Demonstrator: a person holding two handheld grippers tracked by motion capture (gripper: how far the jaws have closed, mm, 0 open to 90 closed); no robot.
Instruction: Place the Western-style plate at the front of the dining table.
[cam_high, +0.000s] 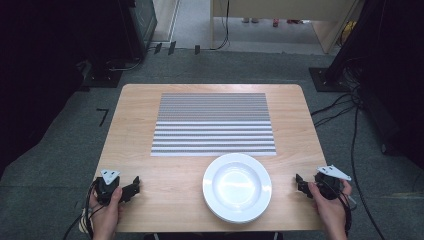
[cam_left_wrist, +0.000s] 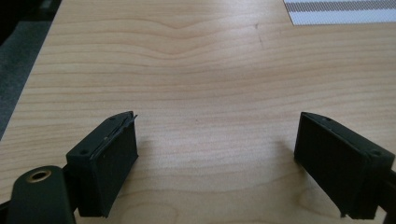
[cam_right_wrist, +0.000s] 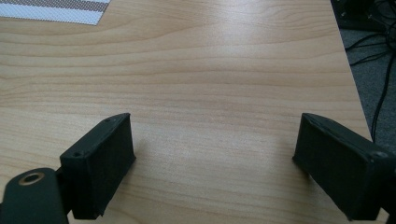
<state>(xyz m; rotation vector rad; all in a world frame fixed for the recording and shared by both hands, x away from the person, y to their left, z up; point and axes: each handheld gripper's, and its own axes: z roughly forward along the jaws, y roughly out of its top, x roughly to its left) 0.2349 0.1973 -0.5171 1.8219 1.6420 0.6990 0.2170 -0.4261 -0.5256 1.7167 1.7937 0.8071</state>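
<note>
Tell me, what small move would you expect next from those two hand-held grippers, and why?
Probably the right hand-held gripper slides inward toward the white plate's rim. Both stand open and empty on the table, the left hand-held gripper on the plate's other side, and the plate lies near the striped placemat, not on it.

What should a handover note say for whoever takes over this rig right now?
Left gripper: open, holds nothing, low over the table's near left corner.
Right gripper: open, holds nothing, near the right edge.
Plate: white, upright, bare, at the near edge between the grippers, apart from both.
Mat: striped, flat, just beyond the plate.
Done: nothing visibly handled.
Left: probably taking hold of the plate; the nearest thing to both grippers.
</note>
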